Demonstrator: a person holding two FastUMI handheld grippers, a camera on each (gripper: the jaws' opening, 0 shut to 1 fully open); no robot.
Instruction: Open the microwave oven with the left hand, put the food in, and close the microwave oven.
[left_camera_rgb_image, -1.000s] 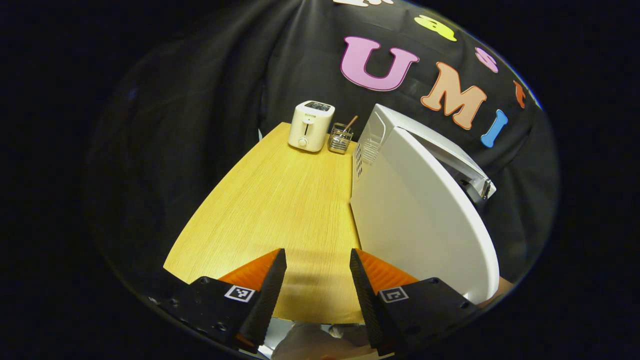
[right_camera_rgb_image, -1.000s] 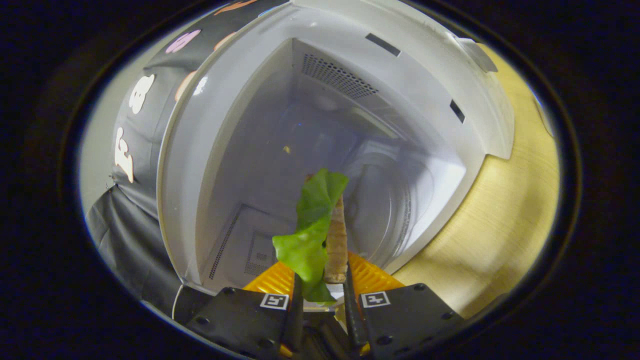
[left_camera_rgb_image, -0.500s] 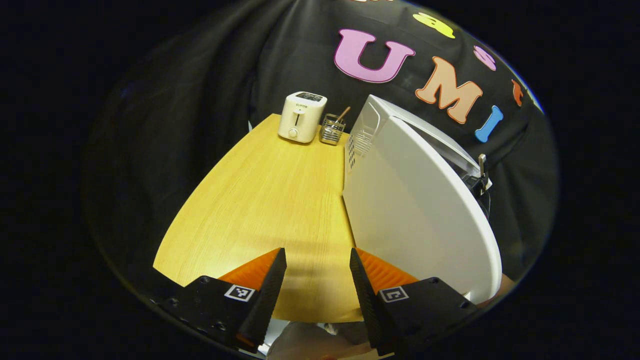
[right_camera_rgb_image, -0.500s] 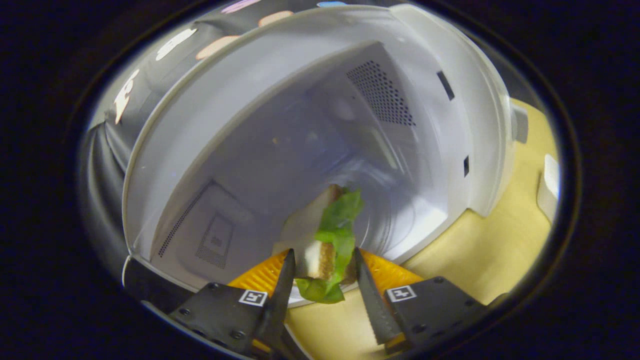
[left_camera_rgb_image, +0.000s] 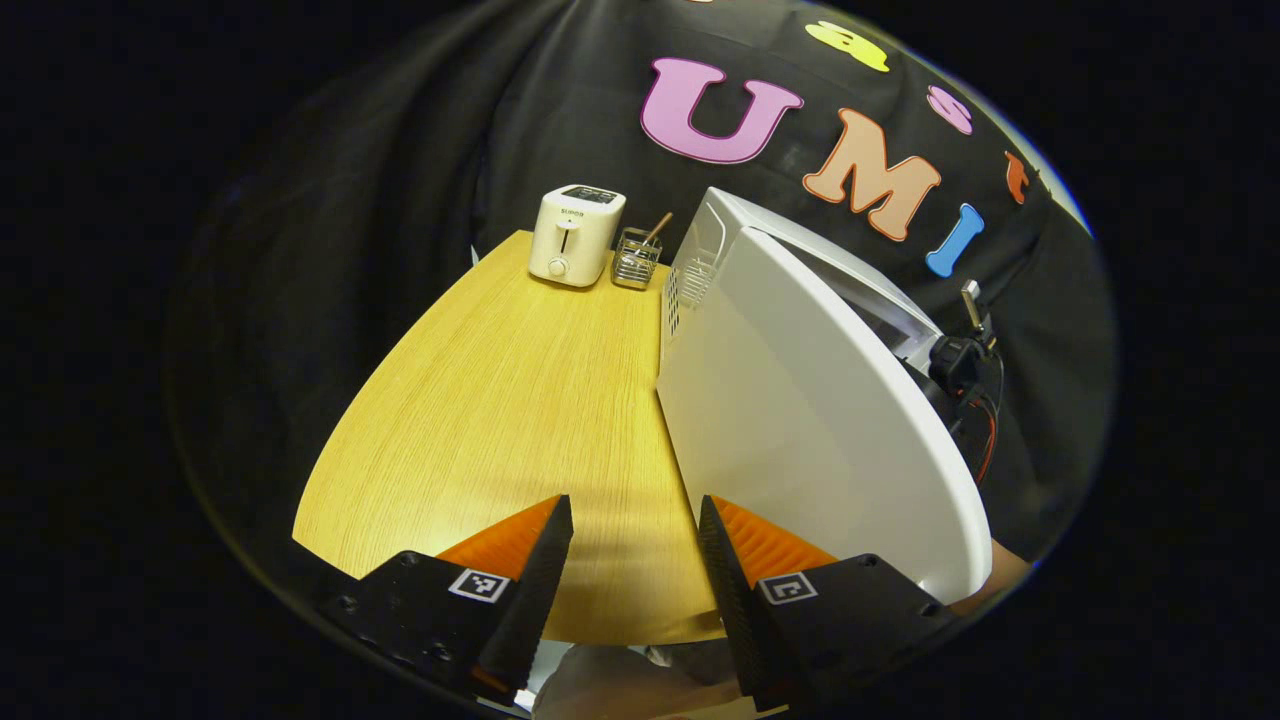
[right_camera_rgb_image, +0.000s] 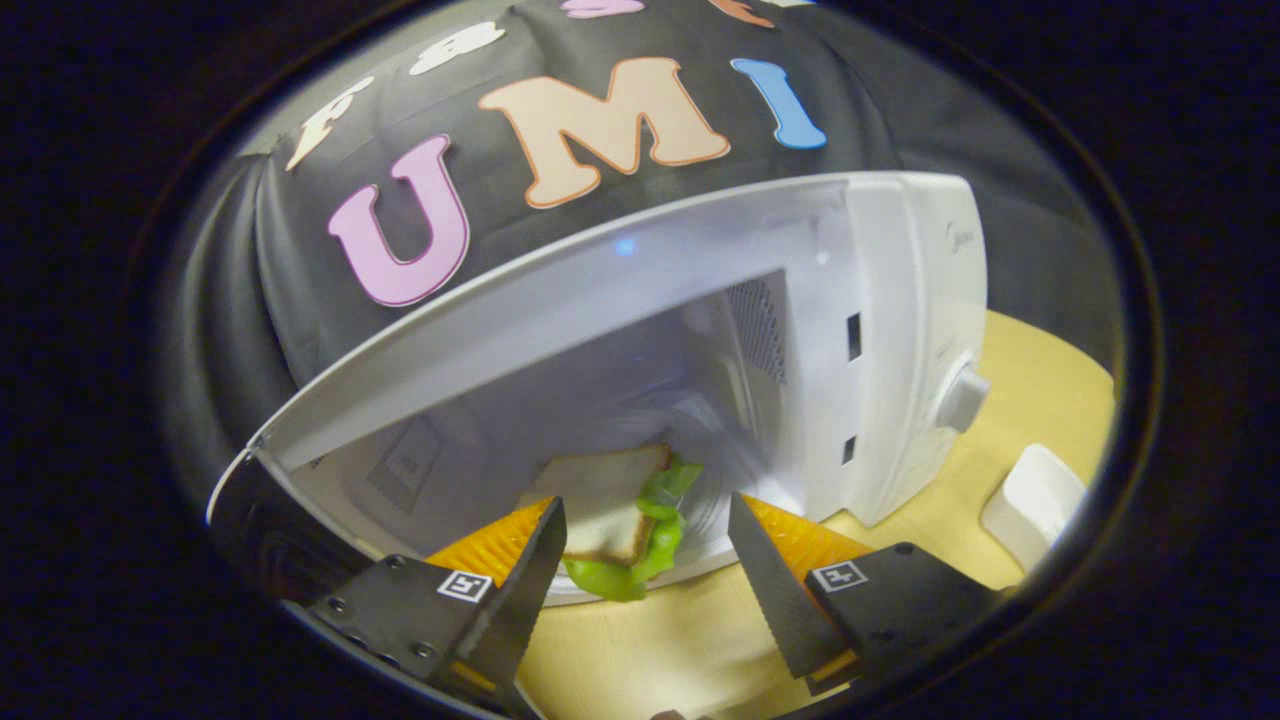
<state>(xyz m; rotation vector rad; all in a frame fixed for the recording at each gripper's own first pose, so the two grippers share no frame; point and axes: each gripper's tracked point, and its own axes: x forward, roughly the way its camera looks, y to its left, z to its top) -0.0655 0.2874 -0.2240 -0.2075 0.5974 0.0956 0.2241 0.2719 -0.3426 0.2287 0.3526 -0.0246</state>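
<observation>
The white microwave (right_camera_rgb_image: 900, 330) stands on the wooden table with its door (left_camera_rgb_image: 810, 420) swung wide. A sandwich with green lettuce (right_camera_rgb_image: 615, 515) lies flat on the floor of the cavity near its front edge. My right gripper (right_camera_rgb_image: 645, 530) is open just outside the cavity, its fingers apart on either side of the sandwich and not pressing it. My left gripper (left_camera_rgb_image: 632, 530) is open over the table (left_camera_rgb_image: 500, 400), to the left of the door's outer face, holding nothing. The other gripper's cabled body (left_camera_rgb_image: 962, 365) shows past the door's far edge.
A small white toaster (left_camera_rgb_image: 575, 235) and a wire holder with a stick in it (left_camera_rgb_image: 635, 258) stand at the table's far end. A white dish (right_camera_rgb_image: 1035, 500) sits on the table right of the microwave, below its control knob (right_camera_rgb_image: 962, 395).
My right gripper has let go of the sandwich, which now lies flat in the cavity, and has opened and drawn back and up. My left gripper has drifted slightly back, still open.
</observation>
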